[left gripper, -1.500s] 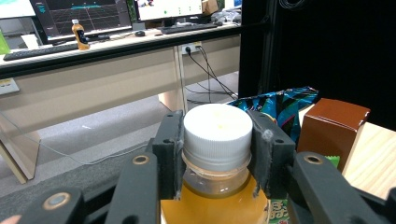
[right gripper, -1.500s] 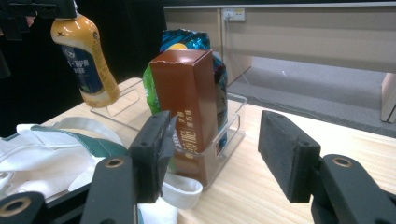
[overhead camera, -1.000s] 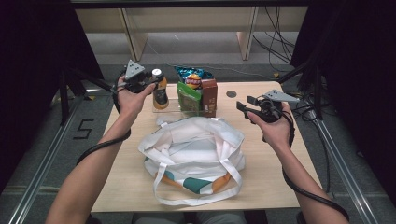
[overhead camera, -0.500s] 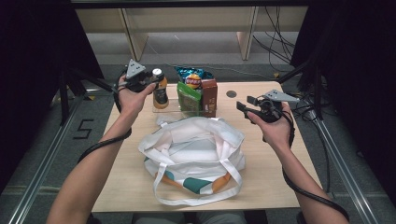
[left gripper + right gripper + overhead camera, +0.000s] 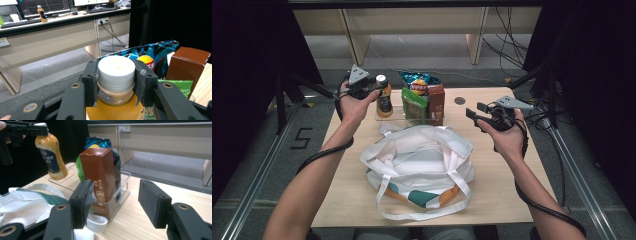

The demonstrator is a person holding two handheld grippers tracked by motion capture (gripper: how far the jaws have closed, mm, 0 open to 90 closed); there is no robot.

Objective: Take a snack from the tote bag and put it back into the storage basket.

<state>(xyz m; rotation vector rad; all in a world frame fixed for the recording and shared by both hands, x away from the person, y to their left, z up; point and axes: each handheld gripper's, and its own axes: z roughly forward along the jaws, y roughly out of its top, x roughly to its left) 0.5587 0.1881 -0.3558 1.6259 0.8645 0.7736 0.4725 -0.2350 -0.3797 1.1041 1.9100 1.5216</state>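
An orange drink bottle [image 5: 384,102] with a white cap stands tilted at the left end of a clear tray [image 5: 123,191] at the back of the table. My left gripper [image 5: 374,90] is shut on its cap and neck; in the left gripper view the two pads [image 5: 90,82] press the sides of the cap [image 5: 116,67]. The right gripper view shows the bottle [image 5: 51,157] hanging from that gripper [image 5: 37,130]. My right gripper [image 5: 475,110] hovers open over the right of the table with nothing between its pads [image 5: 152,205], facing a brown carton [image 5: 100,177].
The tray also holds a blue chips bag [image 5: 418,82], a green packet [image 5: 413,105] and the brown carton [image 5: 436,102]. An open white tote bag [image 5: 419,160] lies mid-table. A small dark round mark [image 5: 459,100] sits behind the right gripper. Bare wood [image 5: 507,185] lies right of the bag.
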